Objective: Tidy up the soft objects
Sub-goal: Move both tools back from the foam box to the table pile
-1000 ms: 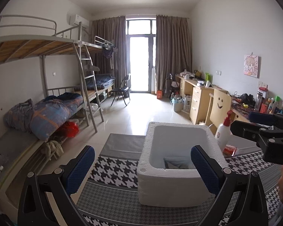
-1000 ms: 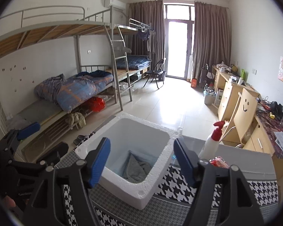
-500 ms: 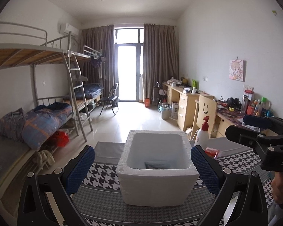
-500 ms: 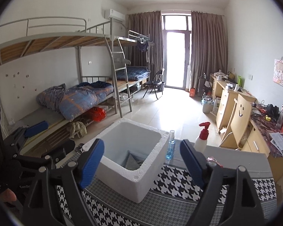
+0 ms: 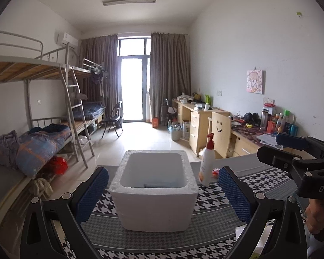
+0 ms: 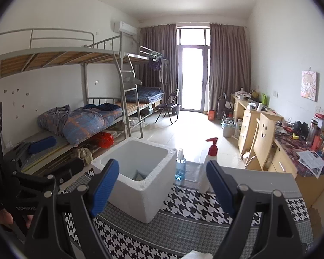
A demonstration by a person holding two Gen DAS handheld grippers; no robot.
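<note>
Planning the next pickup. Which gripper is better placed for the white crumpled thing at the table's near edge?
Likely right: the white thing lies below the open right gripper, centred between its jaws; for the left gripper it sits off to the side.

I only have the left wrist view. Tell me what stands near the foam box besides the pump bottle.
Observer: A small spray bottle of blue liquid. The right wrist view shows it between the foam box and the pump bottle.
Operator: Report the right gripper's jaws.
Observer: The right gripper is open, with nothing held between its jaws.
</note>
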